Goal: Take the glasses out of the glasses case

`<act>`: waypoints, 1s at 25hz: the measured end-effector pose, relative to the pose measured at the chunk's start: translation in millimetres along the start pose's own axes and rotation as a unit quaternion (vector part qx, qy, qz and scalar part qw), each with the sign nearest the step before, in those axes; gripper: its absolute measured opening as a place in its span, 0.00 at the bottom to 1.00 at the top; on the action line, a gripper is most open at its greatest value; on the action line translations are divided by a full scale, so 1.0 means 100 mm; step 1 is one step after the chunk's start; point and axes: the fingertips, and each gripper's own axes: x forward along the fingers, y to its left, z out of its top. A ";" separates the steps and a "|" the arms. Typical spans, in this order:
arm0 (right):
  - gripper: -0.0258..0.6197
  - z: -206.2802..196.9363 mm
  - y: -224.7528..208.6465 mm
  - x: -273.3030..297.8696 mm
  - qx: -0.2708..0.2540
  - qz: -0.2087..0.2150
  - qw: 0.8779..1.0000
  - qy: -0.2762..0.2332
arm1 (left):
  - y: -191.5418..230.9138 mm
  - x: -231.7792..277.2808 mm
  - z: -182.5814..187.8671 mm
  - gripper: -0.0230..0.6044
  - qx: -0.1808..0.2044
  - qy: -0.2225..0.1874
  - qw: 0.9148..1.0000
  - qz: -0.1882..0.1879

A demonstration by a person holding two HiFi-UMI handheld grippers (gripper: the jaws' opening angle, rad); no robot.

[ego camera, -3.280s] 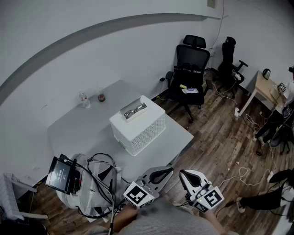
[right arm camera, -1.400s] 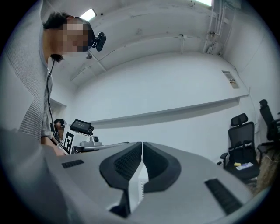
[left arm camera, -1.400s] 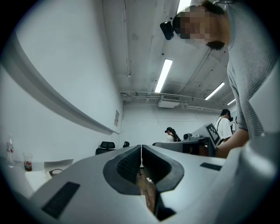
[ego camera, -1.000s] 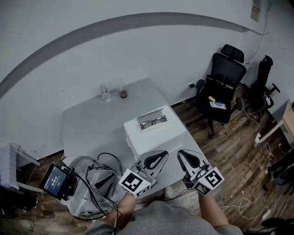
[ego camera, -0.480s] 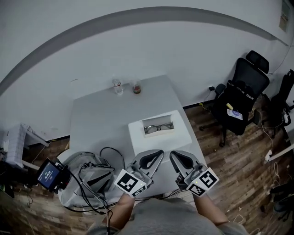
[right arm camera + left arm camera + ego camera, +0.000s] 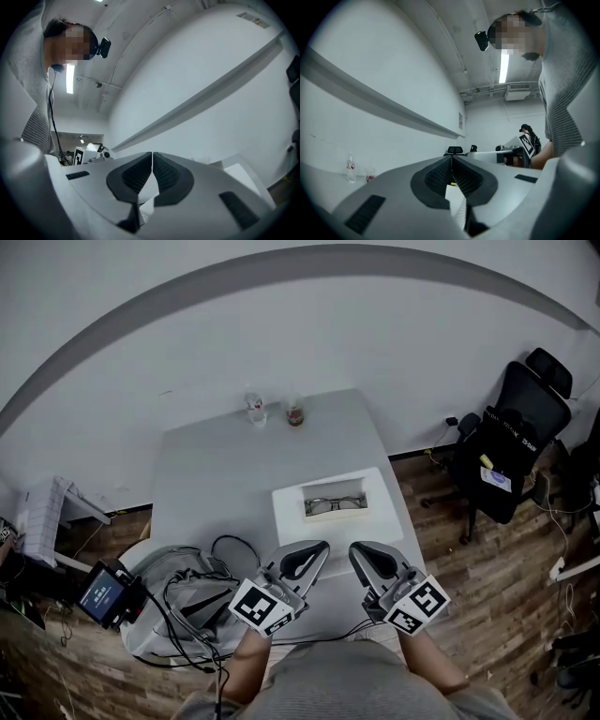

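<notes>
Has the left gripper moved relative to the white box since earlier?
Yes. The left gripper has come closer to the white box, nearly reaching its near side.

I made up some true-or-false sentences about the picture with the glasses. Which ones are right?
1. The glasses lie in the open glasses case on top of the white box. True.
2. The left gripper is holding the glasses. False: its fingers are shut with nothing between them, and the glasses are in the case.
3. A small bottle and a cup stand at the far end of the table. True.
4. The right gripper has its fingers wide apart. False: they are pressed together.
5. The black office chair is left of the table. False: in the head view it is on the right.
</notes>
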 end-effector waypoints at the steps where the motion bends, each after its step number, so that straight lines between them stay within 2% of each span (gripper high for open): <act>1: 0.06 0.00 -0.02 0.01 0.001 -0.003 1.000 0.000 | 0.02 0.02 -0.01 0.06 0.002 0.007 1.000 -0.007; 6: 0.06 -0.03 -0.05 0.05 -0.008 -0.007 1.000 0.004 | 0.08 0.10 -0.03 0.06 0.009 0.021 0.999 -0.029; 15: 0.06 -0.07 -0.10 0.12 -0.014 -0.012 1.000 0.011 | 0.18 0.10 -0.08 0.06 0.009 0.029 0.999 -0.032; 19: 0.06 -0.09 -0.12 0.12 -0.014 -0.015 1.000 0.013 | 0.26 0.12 -0.10 0.06 0.025 0.046 0.998 -0.041; 22: 0.06 -0.13 -0.13 0.11 -0.012 -0.014 1.000 0.014 | 0.30 0.18 -0.12 0.06 0.033 0.070 0.994 -0.075; 25: 0.06 -0.16 -0.16 0.10 -0.011 -0.012 1.000 0.017 | 0.26 0.28 -0.21 0.06 0.038 0.117 0.984 -0.130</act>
